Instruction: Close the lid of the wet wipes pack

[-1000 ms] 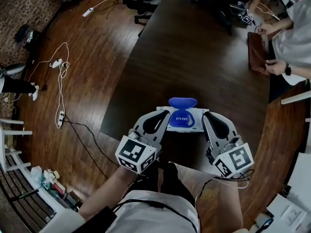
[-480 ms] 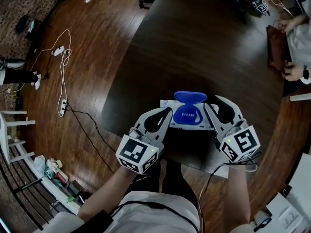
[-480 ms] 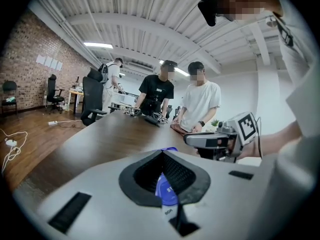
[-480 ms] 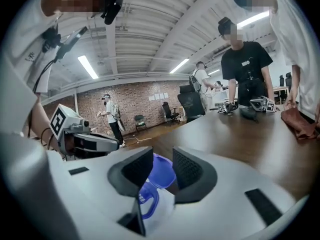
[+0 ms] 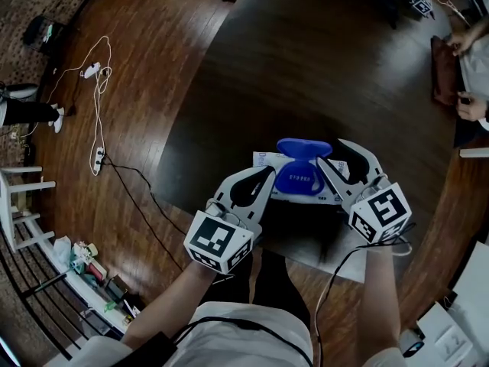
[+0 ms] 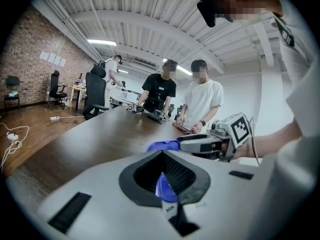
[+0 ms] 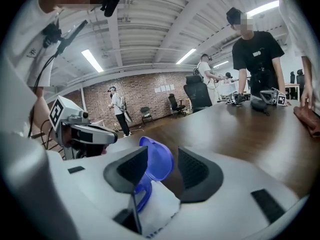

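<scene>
Head view: our wet wipes pack [image 5: 263,161] lies lower centre, blue lid [image 5: 304,147] raised. Left gripper view: the left gripper [image 6: 162,153] clamps the pack's edge. Right gripper view: the right gripper [image 7: 162,156], jaws just opened wide, straddles the lid without touching it. Next we push it down shut.

Wet wipes pack [image 5: 263,161] showing white, lid [image 5: 304,148] blue; table [image 5: 306,67] lying dark brown; left gripper [image 5: 265,175], right gripper [image 5: 326,164] wearing pale shells, black-and-white marker cubes.
</scene>
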`<state>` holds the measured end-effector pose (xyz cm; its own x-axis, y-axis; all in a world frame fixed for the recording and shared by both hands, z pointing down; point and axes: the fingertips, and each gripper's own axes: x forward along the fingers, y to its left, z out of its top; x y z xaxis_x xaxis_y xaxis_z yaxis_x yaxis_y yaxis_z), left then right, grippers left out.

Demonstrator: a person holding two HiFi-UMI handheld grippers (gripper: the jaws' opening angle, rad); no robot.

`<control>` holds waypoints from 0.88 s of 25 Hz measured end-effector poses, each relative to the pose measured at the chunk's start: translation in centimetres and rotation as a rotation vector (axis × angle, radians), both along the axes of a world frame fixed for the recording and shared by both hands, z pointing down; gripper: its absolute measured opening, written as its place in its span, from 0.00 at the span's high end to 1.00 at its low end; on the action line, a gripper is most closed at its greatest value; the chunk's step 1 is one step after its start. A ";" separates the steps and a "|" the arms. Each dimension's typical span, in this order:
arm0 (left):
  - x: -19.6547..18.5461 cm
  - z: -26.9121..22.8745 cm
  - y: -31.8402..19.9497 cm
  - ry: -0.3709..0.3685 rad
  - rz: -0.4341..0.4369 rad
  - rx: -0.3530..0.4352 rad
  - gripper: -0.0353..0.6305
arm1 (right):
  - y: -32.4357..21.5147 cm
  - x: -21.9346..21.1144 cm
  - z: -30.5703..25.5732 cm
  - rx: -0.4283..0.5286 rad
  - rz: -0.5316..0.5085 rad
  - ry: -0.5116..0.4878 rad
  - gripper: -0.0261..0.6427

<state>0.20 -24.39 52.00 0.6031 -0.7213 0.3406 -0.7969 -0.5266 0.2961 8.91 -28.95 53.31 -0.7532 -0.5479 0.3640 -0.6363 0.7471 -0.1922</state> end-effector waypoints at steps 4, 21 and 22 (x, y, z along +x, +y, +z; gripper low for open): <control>-0.5 0.2 0.1 0.001 -0.008 -0.006 0.94 | -0.1 -0.4 0.7 -0.005 -0.025 0.015 0.70; -1.5 -0.5 0.4 -0.001 -0.032 0.011 0.94 | 2.3 -1.0 0.1 0.016 -0.037 0.031 0.70; -1.4 -0.6 0.4 0.000 -0.030 0.013 0.94 | 2.4 -1.1 0.0 0.018 -0.037 0.032 0.70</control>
